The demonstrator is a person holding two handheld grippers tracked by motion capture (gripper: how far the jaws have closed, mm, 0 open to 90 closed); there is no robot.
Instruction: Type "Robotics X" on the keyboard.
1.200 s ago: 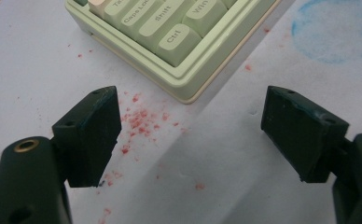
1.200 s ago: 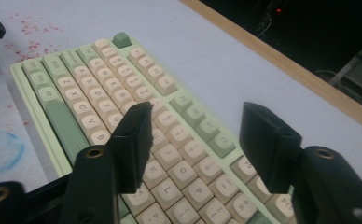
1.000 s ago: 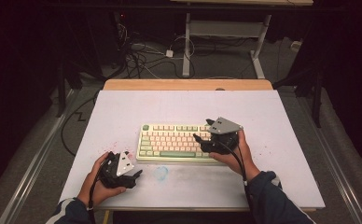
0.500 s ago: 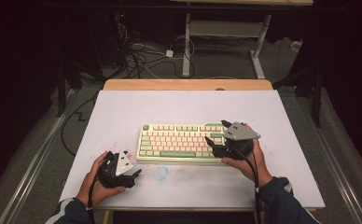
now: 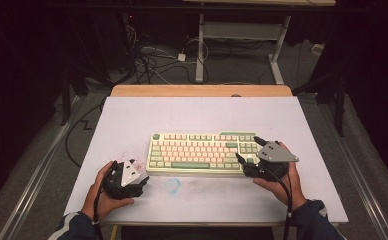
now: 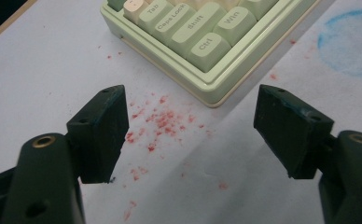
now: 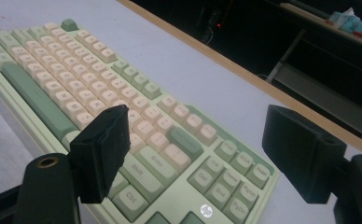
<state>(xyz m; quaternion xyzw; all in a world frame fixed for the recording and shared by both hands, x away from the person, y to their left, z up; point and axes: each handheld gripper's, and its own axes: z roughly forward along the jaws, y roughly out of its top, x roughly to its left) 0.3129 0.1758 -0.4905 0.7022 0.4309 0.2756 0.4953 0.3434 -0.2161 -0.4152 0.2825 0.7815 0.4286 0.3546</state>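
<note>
Pale green and cream, the keyboard (image 5: 203, 152) lies flat near the front of the white desk (image 5: 132, 115), square to its edge. We find the right hand-held gripper (image 5: 246, 150) at the keyboard's right end, jaws spread wide, one jaw over the keys by the navigation block and the other beyond the case's far edge. The left hand-held gripper (image 5: 143, 179) rests on the desk just beside the front left corner, jaws likewise spread and holding nothing, apart from the case. We judge the main risk to lie at the right end: a jaw closing on key tops rather than on the case wall could press keys or lever a cap off. A grip taken at one end alone could swing the keyboard about the far corner and scrape it across the desk. Red specks (image 6: 163, 121) and a blue smudge (image 5: 172, 185) mark the surface near the left gripper; whether they are loose or dried we cannot tell, and dragging the case through them may smear it.
</note>
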